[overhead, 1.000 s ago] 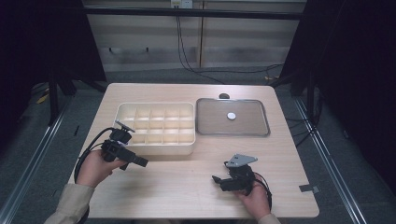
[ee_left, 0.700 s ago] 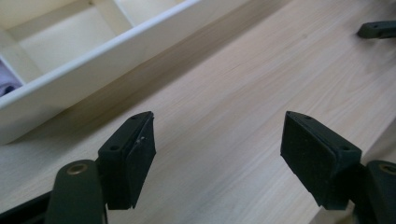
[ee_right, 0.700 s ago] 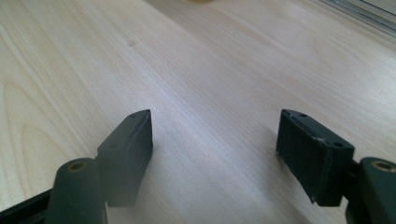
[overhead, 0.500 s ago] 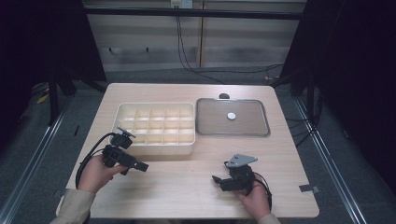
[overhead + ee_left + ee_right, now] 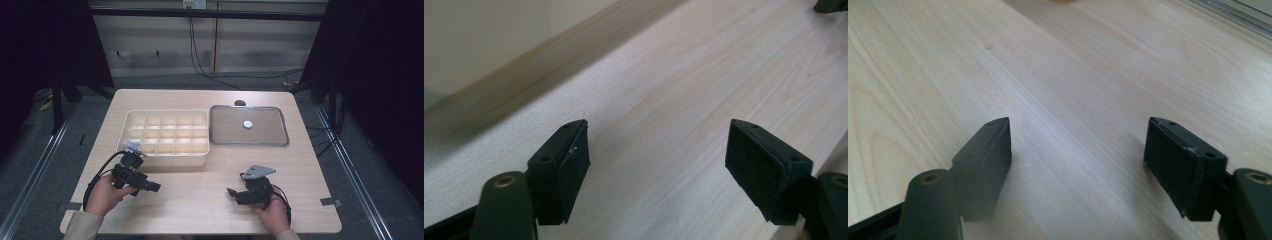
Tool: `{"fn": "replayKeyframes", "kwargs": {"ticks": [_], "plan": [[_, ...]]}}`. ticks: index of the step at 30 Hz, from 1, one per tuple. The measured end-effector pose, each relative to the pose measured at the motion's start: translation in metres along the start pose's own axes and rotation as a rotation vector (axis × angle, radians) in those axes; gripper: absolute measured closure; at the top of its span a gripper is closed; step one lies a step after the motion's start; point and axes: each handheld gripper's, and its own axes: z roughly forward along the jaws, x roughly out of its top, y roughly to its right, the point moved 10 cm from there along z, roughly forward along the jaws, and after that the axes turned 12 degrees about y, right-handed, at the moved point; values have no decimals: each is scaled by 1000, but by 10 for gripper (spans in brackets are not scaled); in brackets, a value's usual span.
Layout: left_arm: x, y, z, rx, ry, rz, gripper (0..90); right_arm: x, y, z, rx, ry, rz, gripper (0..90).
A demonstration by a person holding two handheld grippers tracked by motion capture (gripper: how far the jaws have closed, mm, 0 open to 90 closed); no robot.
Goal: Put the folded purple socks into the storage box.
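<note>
Presently: left tool [image 5: 150,187] wide, empty, just before the divided box [image 5: 165,137] | right tool [image 5: 233,192] wide, empty, nearer than the tray [image 5: 280,140] | white disc [image 5: 247,123] lies in tray, right of box | judged: not yet picked; sorting remains.

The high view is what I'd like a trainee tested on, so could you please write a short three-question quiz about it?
1. True or false: the white disc lies in the metal tray.
2. Which side of the tray does the divided box sit on, in the high view?
3. The left gripper and right gripper are: A) open and empty, B) shut on the disc.

Key: 1 true; 2 left; 3 A.
</note>
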Motion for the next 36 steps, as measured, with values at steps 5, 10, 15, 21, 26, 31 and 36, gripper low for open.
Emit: {"fn": "replayKeyframes", "kwargs": {"ticks": [5,10,15,21,26,31,36], "plan": [[-1,3,6,-3,22,29,252,0,0,0,0,0,0,270],[-1,3,10,-5,51,47,242,0,0,0,0,0,0,269],[-5,2,13,-1,48,58,240,0,0,0,0,0,0,269],[-9,3,17,-18,40,66,241,0,0,0,1,-1,-1,269],[-12,-1,20,-3,50,82,230,0,0,0,0,0,0,269],[-16,-2,21,1,37,116,206,0,0,0,0,0,0,269],[-17,-4,22,5,47,184,204,0,0,0,1,0,0,269]]}}
